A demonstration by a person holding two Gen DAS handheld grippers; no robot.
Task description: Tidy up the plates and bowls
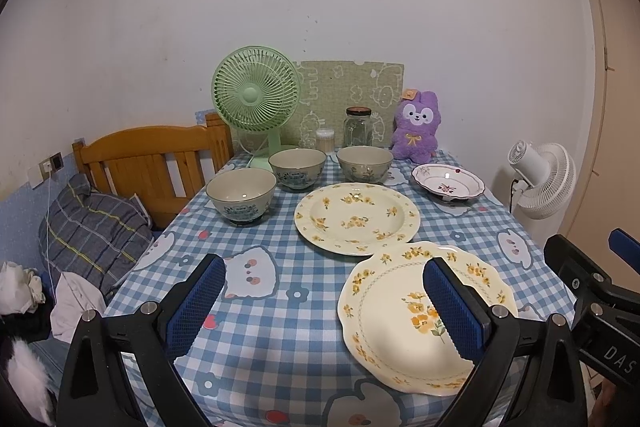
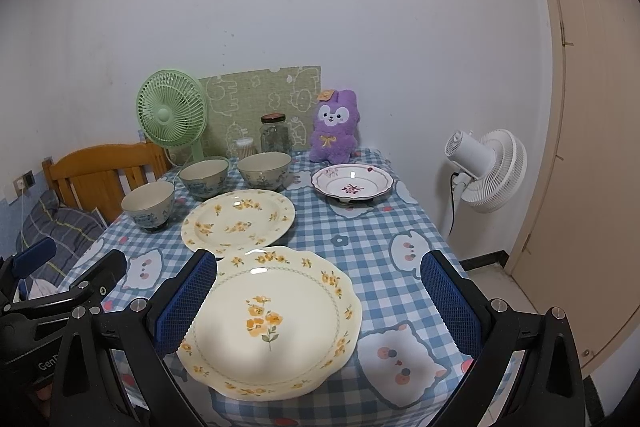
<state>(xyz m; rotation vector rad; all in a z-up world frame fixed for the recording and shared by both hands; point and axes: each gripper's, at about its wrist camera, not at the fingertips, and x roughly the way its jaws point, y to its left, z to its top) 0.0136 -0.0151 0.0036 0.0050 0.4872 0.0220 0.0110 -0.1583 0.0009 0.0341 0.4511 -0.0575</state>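
On the blue checked tablecloth (image 1: 280, 347) lie two cream plates with yellow flowers: a scalloped near plate (image 1: 392, 315) (image 2: 272, 323) and a round far plate (image 1: 356, 219) (image 2: 238, 221). Behind them stand three grey bowls: left (image 1: 242, 201) (image 2: 149, 205), middle (image 1: 297, 169) (image 2: 204, 177), right (image 1: 365, 163) (image 2: 264, 169). A small white dish with red trim (image 1: 448, 183) (image 2: 352, 185) sits at the far right. My left gripper (image 1: 324, 307) hangs open over the near table, left of the near plate. My right gripper (image 2: 316, 307) stands open, straddling the near plate from above.
At the back stand a green desk fan (image 1: 256, 99), a glass jar (image 1: 358, 129), a cotton-swab tub (image 1: 325, 139), a purple plush rabbit (image 1: 416, 129) and a green mat. A wooden bed headboard (image 1: 152, 163) is at the left, a white floor fan (image 2: 486, 169) and door at the right.
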